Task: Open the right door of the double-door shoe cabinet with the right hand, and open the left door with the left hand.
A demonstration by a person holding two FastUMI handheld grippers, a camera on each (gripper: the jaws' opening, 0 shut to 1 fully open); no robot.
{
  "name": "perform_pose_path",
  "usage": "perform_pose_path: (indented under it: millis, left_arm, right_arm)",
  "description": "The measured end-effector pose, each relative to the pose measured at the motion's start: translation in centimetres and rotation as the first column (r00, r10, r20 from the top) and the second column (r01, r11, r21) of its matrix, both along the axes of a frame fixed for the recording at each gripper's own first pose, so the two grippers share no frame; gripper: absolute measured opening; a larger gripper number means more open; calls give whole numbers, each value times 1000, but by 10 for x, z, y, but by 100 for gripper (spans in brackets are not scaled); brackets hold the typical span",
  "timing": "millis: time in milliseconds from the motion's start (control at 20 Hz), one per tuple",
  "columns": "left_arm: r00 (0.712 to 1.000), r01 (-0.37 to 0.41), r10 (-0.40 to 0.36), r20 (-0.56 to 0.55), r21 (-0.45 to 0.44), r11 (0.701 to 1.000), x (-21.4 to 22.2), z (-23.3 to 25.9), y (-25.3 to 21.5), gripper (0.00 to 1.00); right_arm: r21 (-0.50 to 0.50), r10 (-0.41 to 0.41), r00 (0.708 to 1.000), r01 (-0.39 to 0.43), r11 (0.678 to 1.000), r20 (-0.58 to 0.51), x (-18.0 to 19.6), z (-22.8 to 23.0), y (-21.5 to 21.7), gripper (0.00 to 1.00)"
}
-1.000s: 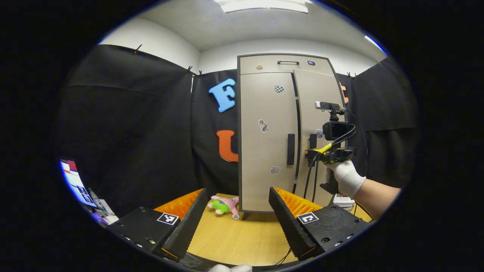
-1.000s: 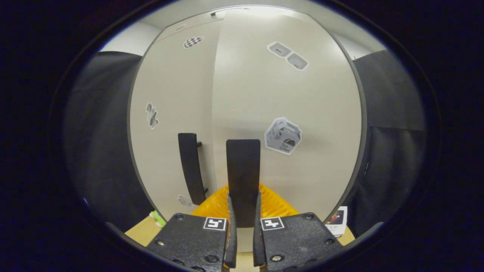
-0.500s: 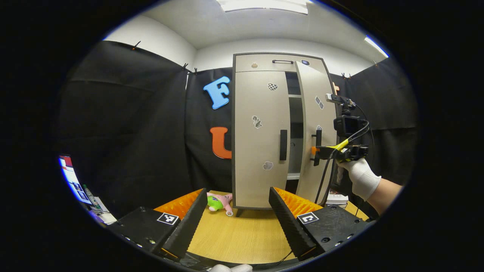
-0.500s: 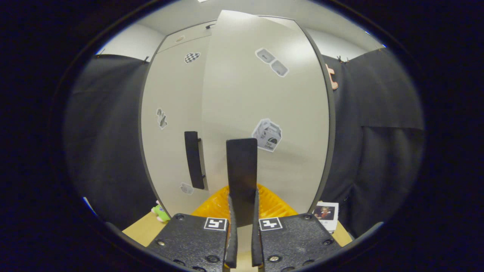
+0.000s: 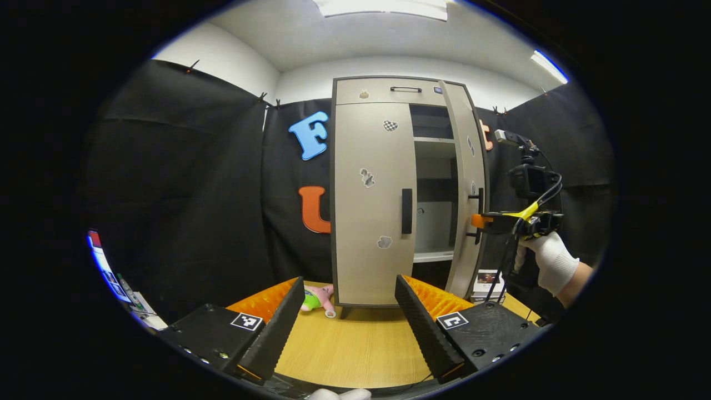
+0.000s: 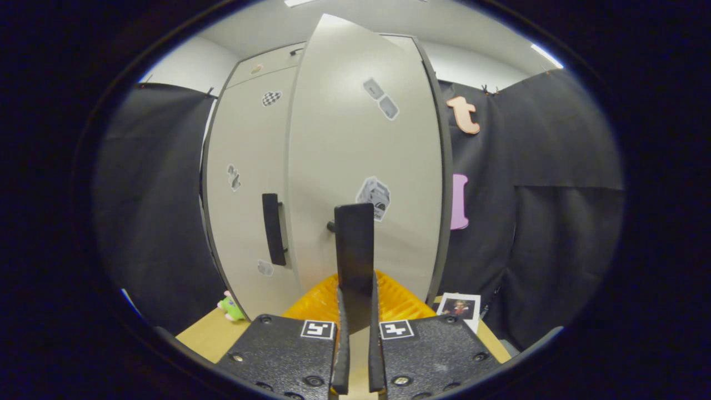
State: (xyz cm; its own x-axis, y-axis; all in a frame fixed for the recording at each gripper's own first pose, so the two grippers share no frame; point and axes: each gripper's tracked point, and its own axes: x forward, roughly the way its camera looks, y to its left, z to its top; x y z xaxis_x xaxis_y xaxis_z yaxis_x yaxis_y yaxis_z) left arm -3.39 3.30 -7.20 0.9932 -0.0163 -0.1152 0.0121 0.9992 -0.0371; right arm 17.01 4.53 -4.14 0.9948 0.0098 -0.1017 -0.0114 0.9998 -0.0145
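Holding: the right tool (image 6: 355, 328) grips the black bar handle of the right door (image 6: 354, 250), its two fingers pressed on the bar from either side with hardly a gap between them.
Right door: the pale grey right door panel (image 6: 361, 166) stands swung well out from the tall grey double-door shoe cabinet (image 5: 361, 91), directly ahead of the right tool; in the left gripper view it shows nearly edge-on, with white shelves (image 5: 433, 255) visible behind it.
Left door: the pale grey left door panel (image 5: 369, 194) lies flat and closed, its black vertical bar handle (image 5: 406, 211) untouched, ahead of the left tool and well apart from it.
Left tool: the left tool (image 5: 344, 328) hangs wide open over the light wooden bench (image 5: 350, 350), holding nothing.
Progress: I judge the first half mostly done, the second half not yet begun.
Edges: the right door's free edge faces the gloved hand (image 5: 550, 266) holding the right tool; the black cloth booth wall (image 6: 544, 222) lies just beyond the door's hinge side, so further swing has limited room.
Open room: the bench between the left tool and the cabinet foot is bare; a small pink and green plush toy (image 5: 316, 297) lies ahead and to the left, beside the cabinet's left corner, off the straight path to the handle.
Beside the right door: a small photo card (image 6: 458, 308) stands near the cabinet's base, ahead and to the right of the right tool.
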Motion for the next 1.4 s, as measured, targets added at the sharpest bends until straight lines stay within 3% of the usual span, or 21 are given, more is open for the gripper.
perform_pose_path:
  millis: [450,850,1100,1400]
  left_arm:
    - [995,101,-101,4,-9,995,4,1,-37,98]
    - [990,143,-143,15,-3,990,-2,10,-66,98]
    - [992,124,-124,8,0,992,-3,12,-79,98]
    - [999,29,-29,14,32,999,-6,16,-79,98]
  right_arm:
    - [-4,-128,992,128,992,7,-40,5,-78,6]
    - [-16,-143,990,143,990,11,-49,11,-141,3]
    - [-15,-104,994,105,994,29,-50,20,-154,4]
    - [27,-45,999,44,999,29,-51,31,-153,4]
